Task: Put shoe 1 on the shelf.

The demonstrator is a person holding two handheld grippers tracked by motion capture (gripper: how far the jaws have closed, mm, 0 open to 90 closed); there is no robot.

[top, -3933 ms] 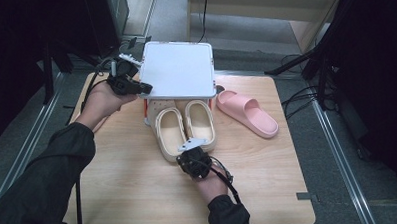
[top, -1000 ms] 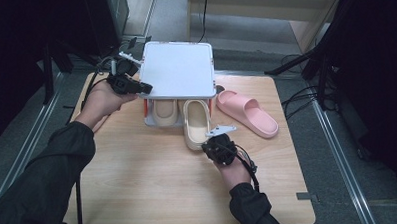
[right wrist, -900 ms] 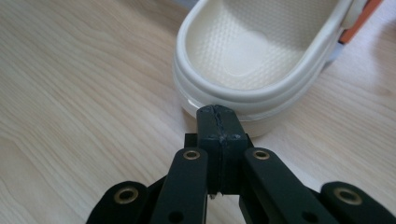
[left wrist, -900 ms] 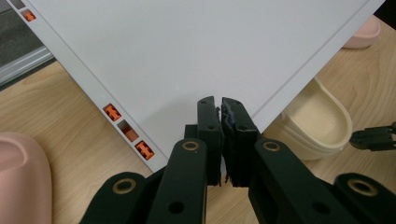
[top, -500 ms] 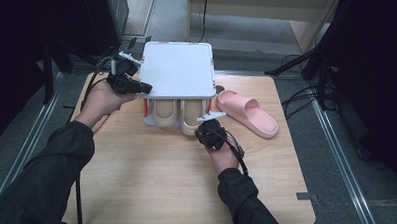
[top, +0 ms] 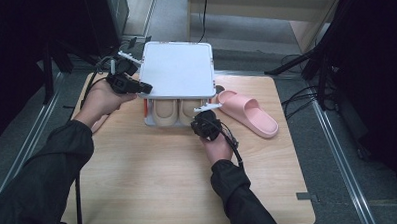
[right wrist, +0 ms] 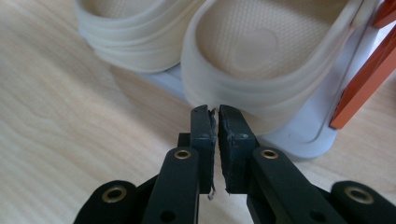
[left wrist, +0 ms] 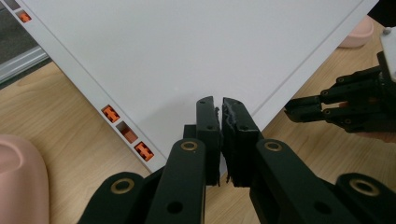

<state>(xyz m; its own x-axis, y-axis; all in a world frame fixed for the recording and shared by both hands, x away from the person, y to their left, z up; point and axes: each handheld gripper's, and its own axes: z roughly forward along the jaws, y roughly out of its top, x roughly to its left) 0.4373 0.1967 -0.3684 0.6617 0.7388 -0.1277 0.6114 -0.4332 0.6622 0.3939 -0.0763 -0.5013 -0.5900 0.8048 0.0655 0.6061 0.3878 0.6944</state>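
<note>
A white shoe rack [top: 177, 67] stands at the table's far side with a flat white top [left wrist: 187, 46]. Two beige slippers [top: 164, 110] [top: 189, 111] lie side by side on its lower shelf [right wrist: 299, 135], heels toward me. My right gripper [top: 200, 119] [right wrist: 214, 109] has its tips at the heel of the right beige slipper [right wrist: 261, 42]. Its jaws have just been opening a crack, and nothing is between them. My left gripper [top: 146, 87] [left wrist: 218, 101] is shut and empty, its tips over the left edge of the rack's top.
One pink slipper [top: 249, 112] lies on the table to the right of the rack. Another pink slipper [left wrist: 18, 177] lies left of the rack, by my left hand. Orange posts [right wrist: 364, 79] hold up the rack. Bare wood [top: 154, 178] spreads in front.
My right gripper has moved toward the rack, pushing the right beige slipper onto the lower shelf beside the other one. The left gripper has stayed at the rack's top.
</note>
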